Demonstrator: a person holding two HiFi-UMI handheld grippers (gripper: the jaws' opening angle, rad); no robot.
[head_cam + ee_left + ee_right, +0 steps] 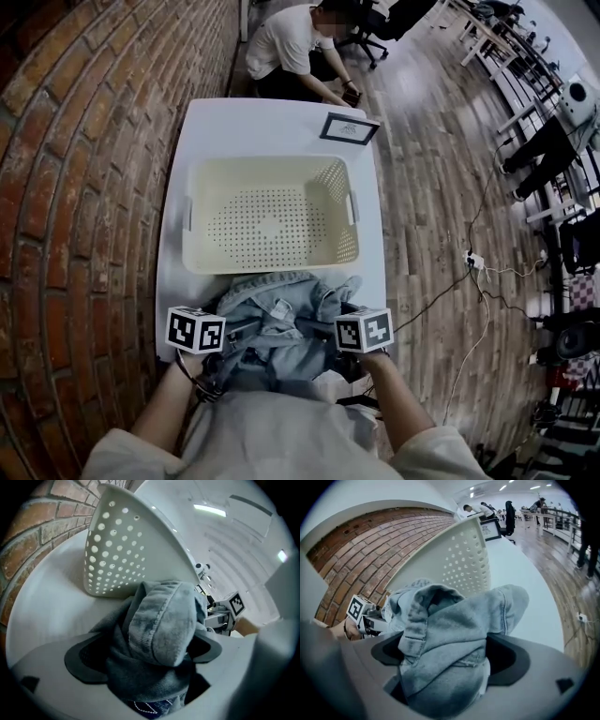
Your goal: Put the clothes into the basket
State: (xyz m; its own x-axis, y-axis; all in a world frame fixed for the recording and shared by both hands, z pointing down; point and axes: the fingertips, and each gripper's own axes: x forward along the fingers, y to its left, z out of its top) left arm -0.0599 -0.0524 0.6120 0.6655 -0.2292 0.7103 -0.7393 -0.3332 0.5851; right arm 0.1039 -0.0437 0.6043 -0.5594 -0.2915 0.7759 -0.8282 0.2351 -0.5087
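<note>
A cream perforated basket (pixel 272 164) stands empty in the middle of the white table (pixel 272 117). Just in front of it, at the table's near edge, lies a bunched light-blue denim garment (pixel 281 319). My left gripper (pixel 246 330) holds it from the left and my right gripper (pixel 314 328) from the right. In the left gripper view the denim garment (pixel 164 625) fills the wide gap of the left gripper (pixel 145 653), with the basket (pixel 122 550) beyond. In the right gripper view a fold of the denim garment (pixel 454 639) is packed into the right gripper (pixel 450 656), beside the basket (pixel 464 559).
A brick wall (pixel 84 169) runs along the table's left side. A black-framed picture (pixel 349 127) lies at the table's far right corner, and a person (pixel 291 47) crouches beyond it. Cables and a socket (pixel 473 258) lie on the wooden floor to the right.
</note>
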